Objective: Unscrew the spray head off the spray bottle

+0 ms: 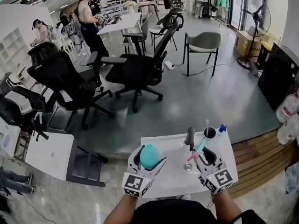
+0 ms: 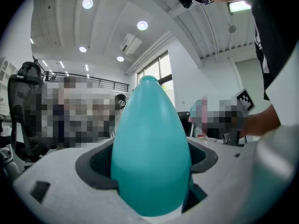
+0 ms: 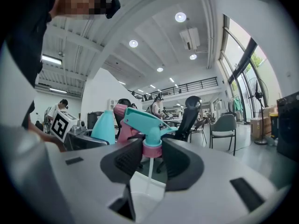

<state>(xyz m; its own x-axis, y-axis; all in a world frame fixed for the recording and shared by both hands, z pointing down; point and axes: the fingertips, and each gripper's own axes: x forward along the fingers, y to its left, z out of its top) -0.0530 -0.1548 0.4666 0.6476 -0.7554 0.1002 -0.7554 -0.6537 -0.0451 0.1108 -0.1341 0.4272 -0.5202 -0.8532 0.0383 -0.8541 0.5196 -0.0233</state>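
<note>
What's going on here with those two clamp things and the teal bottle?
A person is working two hand-held grippers over a small white table. The left gripper is clamped on the teal spray bottle. The right gripper is clamped on the pink collar of the spray head. The head is already off the bottle: its thin dip tube hangs free below it, and the two parts are held apart.
</note>
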